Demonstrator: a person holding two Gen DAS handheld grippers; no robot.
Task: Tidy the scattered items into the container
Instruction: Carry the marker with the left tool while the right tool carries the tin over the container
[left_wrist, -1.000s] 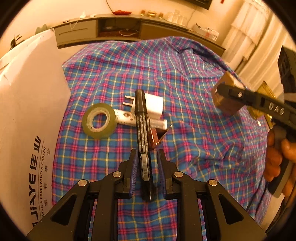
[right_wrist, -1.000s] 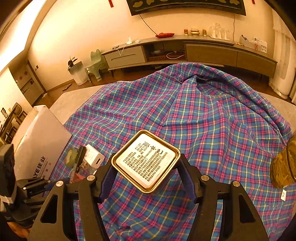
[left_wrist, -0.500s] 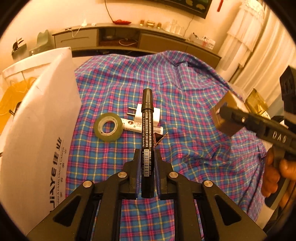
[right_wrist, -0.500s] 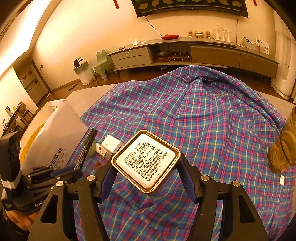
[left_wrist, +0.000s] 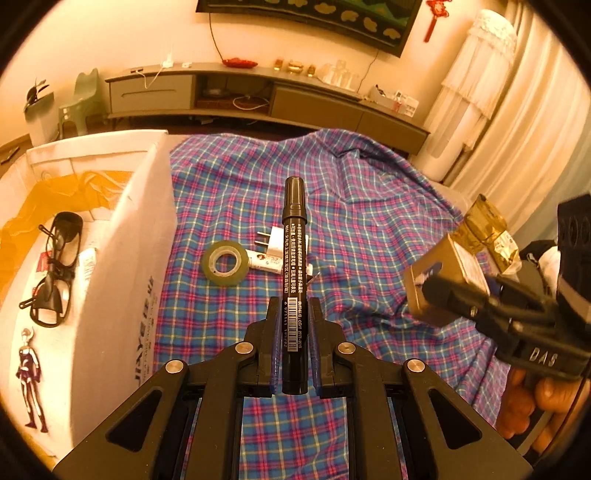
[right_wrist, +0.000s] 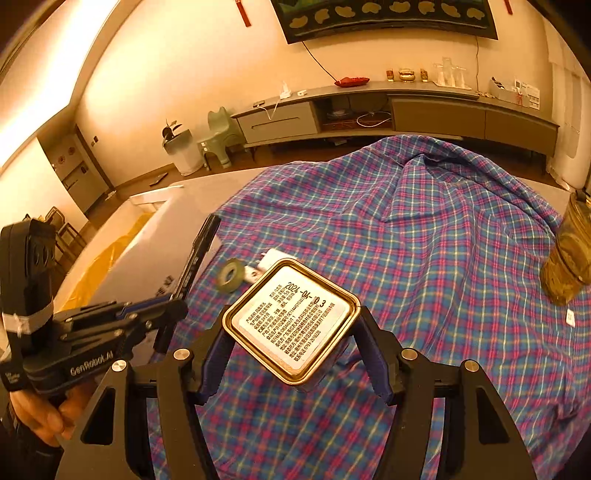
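My left gripper (left_wrist: 293, 325) is shut on a black marker (left_wrist: 294, 236) that sticks out forward, lifted above the plaid cloth (left_wrist: 369, 229). The same marker (right_wrist: 197, 258) shows at the left of the right wrist view, held by the left gripper (right_wrist: 177, 299). My right gripper (right_wrist: 291, 343) is shut on a square gold tin (right_wrist: 291, 319) with a printed label; that tin (left_wrist: 439, 280) hangs at the right of the left wrist view. A tape roll (left_wrist: 224, 263), a white plug (left_wrist: 273, 240) and a small white tube (left_wrist: 266, 261) lie on the cloth. The white box (left_wrist: 122, 258) stands at the left.
Inside the box lie dark glasses (left_wrist: 55, 273), a small figure (left_wrist: 29, 376) and yellow plastic (left_wrist: 62, 188). A gold packet (left_wrist: 487, 229) sits at the cloth's right edge. A person's hand (left_wrist: 535, 402) grips the right tool. A long low cabinet (right_wrist: 406, 114) runs along the far wall.
The left gripper closed on the marker and lifted it off the cloth, bringing the box's inside into view. The right gripper carried the tin leftward, toward the box.
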